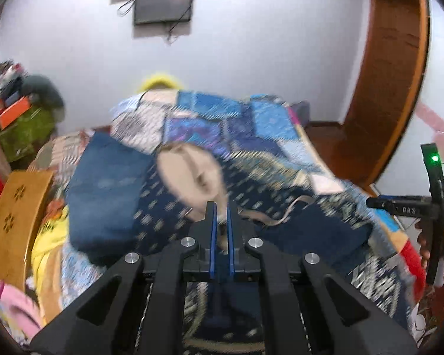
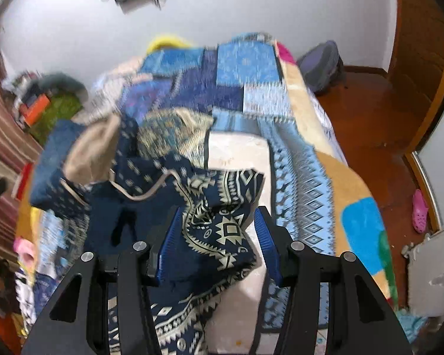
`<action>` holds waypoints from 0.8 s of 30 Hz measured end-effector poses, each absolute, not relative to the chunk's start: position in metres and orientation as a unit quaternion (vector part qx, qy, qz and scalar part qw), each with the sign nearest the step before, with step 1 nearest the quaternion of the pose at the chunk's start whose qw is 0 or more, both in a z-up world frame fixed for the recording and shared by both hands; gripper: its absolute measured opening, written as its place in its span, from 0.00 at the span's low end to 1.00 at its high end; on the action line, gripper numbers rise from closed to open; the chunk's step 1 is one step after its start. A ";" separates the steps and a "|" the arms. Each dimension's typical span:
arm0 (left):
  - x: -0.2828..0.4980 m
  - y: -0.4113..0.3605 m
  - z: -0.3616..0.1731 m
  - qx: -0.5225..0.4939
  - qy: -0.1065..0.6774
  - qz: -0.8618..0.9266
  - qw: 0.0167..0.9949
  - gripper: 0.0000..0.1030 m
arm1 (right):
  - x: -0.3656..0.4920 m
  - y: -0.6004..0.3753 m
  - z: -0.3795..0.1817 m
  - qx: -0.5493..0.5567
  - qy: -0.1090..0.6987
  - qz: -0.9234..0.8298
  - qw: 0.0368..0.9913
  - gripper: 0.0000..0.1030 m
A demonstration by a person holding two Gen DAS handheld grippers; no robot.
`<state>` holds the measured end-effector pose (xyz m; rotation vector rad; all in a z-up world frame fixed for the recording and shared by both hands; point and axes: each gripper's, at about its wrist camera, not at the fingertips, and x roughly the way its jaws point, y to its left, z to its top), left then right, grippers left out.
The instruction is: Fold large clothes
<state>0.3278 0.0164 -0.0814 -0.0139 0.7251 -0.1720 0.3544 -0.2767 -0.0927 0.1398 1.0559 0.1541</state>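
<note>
My left tongs (image 1: pixel 221 216) pinch the navy patterned garment's (image 2: pixel 222 227) tan edge; right tongs (image 2: pixel 219 236) spread, straddling its hem on the bed (image 2: pixel 352 183). Fold underway. Next: right clamps hem.

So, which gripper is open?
The right gripper: its blue pads stand wide apart around the patterned cloth. The left gripper is pinched shut.

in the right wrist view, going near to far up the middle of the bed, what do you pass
right gripper → navy patterned garment → white patch of the patchwork blanket → blue patchwork squares → white wall
</note>
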 end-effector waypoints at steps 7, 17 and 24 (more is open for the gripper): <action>0.331 0.027 -0.135 0.008 0.434 -0.083 0.897 0.05 | 0.352 -0.257 -0.126 0.034 0.540 0.077 0.838 0.45; 0.347 -0.039 -0.201 0.076 0.491 -0.139 0.857 0.40 | 0.341 -0.259 -0.131 -0.001 0.534 0.073 0.842 0.60; 0.363 -0.073 -0.241 0.141 0.514 -0.121 0.837 0.50 | 0.341 -0.278 -0.144 0.045 0.540 0.080 0.837 0.75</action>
